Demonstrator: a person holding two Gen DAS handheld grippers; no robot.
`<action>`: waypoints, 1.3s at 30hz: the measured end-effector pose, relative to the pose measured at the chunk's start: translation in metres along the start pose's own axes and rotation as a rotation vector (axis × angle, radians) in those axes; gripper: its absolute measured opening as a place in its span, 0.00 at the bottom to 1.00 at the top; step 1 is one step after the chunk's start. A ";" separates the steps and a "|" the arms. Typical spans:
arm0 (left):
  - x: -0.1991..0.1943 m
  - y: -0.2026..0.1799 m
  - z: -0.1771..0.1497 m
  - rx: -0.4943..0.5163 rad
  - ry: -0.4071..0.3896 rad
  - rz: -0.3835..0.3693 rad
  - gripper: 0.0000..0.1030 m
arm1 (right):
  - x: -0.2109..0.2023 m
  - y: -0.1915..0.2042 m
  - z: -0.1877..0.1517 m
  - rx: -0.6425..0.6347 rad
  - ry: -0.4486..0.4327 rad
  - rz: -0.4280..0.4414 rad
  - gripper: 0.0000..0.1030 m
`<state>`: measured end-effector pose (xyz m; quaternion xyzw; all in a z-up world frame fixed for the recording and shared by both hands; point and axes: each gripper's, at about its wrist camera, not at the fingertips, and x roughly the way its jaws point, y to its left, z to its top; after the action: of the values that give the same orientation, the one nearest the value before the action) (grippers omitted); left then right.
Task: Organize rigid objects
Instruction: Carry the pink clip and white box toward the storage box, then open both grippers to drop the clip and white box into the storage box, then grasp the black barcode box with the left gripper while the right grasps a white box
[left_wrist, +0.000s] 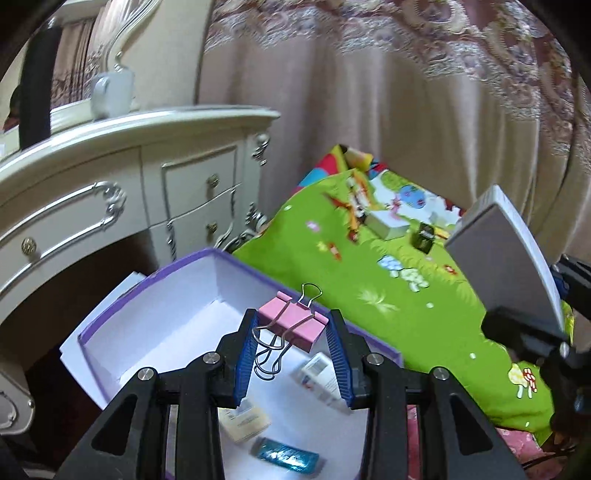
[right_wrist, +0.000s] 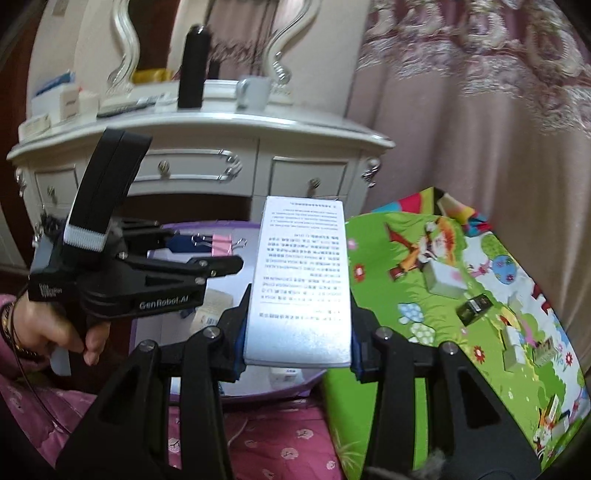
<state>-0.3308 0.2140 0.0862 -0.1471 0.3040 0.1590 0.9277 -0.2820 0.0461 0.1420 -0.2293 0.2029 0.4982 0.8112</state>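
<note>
A pink binder clip is clamped between the blue pads of the left gripper, its wire handles hanging loose between the fingers. Directly beneath the fingertips lies the open purple-edged box, whose white floor is largely bare on the side beyond the fingers; nearer the gripper body a blue packet, a cream sachet and a small white carton are seen lying in it. The box's far rim is close to a cream dresser, and its right rim is met by a green play mat.

A white box with printed text is gripped at its lower sides by the right gripper, the fingers closed on it and the carton standing up past the fingertips. Left of these fingers the left gripper is seen over the purple box. To the right, the mat carries several small cartons and a black item, well apart from the fingers. A curtain hangs behind.
</note>
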 end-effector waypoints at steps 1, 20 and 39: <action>0.003 0.005 -0.001 -0.008 0.015 0.005 0.38 | 0.005 0.005 0.000 -0.015 0.013 0.007 0.45; 0.061 0.075 -0.026 -0.101 0.276 0.115 0.38 | 0.118 0.049 -0.021 -0.008 0.338 0.193 0.45; 0.075 -0.002 0.002 0.052 0.312 0.096 0.84 | 0.050 -0.061 -0.065 0.329 0.220 0.072 0.78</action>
<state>-0.2716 0.2278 0.0420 -0.1313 0.4552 0.1702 0.8640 -0.2129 0.0201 0.0718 -0.1394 0.3768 0.4589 0.7925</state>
